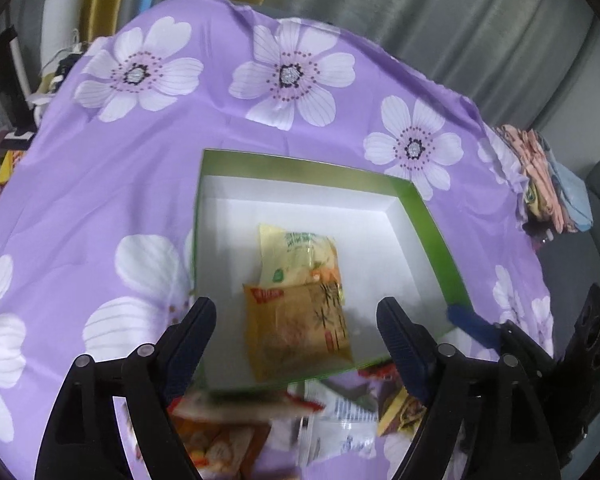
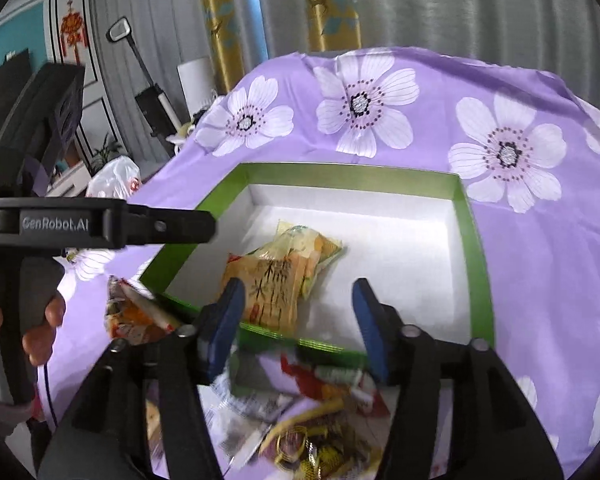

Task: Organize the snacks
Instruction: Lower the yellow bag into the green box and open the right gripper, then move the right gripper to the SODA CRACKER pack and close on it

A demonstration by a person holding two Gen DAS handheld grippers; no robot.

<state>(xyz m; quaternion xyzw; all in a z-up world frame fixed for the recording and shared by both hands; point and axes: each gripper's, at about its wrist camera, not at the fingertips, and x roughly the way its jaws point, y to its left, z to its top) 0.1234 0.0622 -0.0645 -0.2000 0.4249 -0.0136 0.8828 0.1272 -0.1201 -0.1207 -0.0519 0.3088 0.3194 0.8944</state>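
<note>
Two soft plastic snack packets lie overlapped in the middle of the green-walled, white-floored cardboard box [image 1: 420, 216]: an orange-brown packet [image 1: 300, 324] on a pale yellow packet [image 1: 296, 252]. Both tongs hang open and empty, the left gripper [image 1: 296, 316] and right gripper [image 2: 296, 304] alike. The loose crinkly wrappers [image 2: 320, 400] at six o'clock look light and slippery; I'd pinch a sealed edge.
</note>
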